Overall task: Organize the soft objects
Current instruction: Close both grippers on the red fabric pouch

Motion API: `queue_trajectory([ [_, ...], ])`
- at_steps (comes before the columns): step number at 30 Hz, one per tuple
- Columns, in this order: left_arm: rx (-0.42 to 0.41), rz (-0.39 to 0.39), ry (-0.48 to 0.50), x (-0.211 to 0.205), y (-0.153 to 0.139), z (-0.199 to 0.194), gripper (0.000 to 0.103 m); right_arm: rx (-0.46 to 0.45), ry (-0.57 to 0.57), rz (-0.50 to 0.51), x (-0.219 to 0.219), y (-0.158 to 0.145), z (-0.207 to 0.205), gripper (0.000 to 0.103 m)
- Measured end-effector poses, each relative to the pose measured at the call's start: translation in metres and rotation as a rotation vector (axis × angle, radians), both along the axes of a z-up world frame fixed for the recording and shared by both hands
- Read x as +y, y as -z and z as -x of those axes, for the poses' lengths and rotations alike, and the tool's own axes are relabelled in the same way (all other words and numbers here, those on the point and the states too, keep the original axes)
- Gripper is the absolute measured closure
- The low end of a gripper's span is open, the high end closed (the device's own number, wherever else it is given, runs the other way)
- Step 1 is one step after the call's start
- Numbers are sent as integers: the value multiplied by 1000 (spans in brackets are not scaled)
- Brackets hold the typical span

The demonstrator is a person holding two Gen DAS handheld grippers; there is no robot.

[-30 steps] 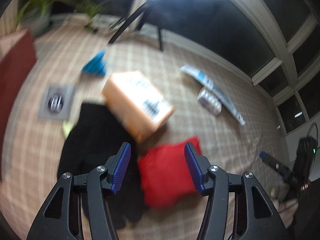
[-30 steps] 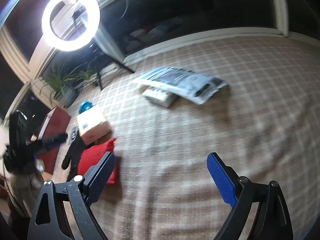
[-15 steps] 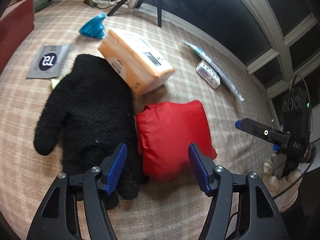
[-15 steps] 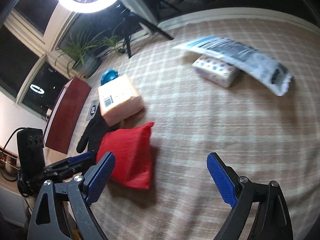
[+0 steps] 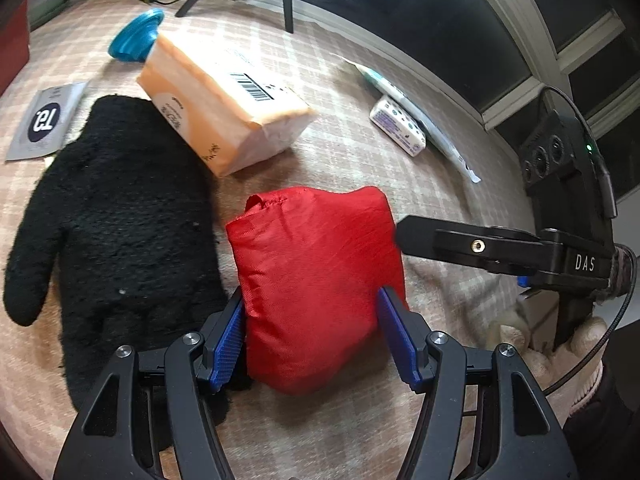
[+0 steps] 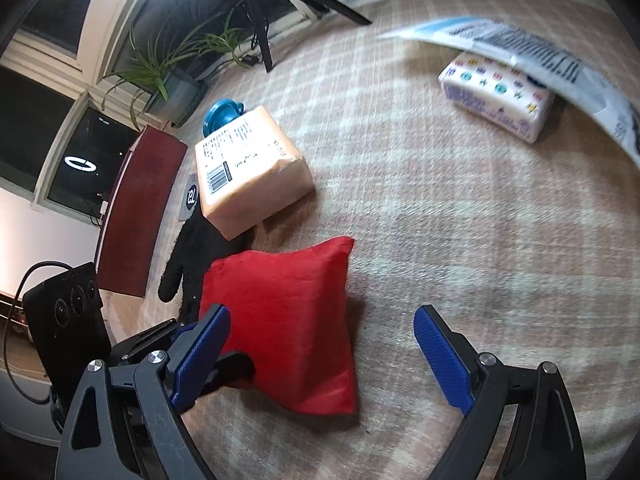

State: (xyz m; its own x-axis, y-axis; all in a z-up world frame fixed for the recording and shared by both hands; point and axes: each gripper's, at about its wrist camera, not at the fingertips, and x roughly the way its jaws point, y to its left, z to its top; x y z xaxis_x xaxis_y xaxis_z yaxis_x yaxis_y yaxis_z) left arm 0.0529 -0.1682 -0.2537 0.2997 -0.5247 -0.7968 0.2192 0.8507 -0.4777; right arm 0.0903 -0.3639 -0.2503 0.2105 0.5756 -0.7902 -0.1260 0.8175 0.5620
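Seemingly touching, left gripper (image 5: 310,336) straddling red pouch (image 5: 316,280)

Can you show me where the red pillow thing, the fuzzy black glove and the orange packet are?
Puffy red fabric pouch (image 5: 316,280), left wrist view, middle of its top face.
Fuzzy black knit glove (image 5: 120,216), left wrist view, on the palm.
Soft orange plastic-wrapped packet (image 6: 252,168), right wrist view, centre of its top face.

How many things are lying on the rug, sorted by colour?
Red: 1, pouch
Black: 1, glove
Orange: 1, pack
Blue: 1, blue thing
White: 2, tissue pack, mailer bag
Grey: 1, sachet
Total: 7
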Motion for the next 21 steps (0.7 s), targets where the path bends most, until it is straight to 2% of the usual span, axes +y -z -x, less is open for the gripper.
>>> queue_trajectory([
  [7,-7,12,-4,1,0,4,40,31,-41,-25,12,7,0,13],
  [8,-7,13,-3,0,0,4,40,36,-47,-30,13,9,0,14],
  [10,-13,9,1,-1,0,5,41,50,-58,-43,16,11,0,31],
  [12,-16,7,3,-4,0,6,44,68,-75,-49,20,15,2,37],
  [16,-22,17,-1,-4,-2,10,48,63,-81,-62,25,14,5,42],
  [21,-34,14,19,-7,-7,17,49,57,-69,-55,28,8,12,44],
])
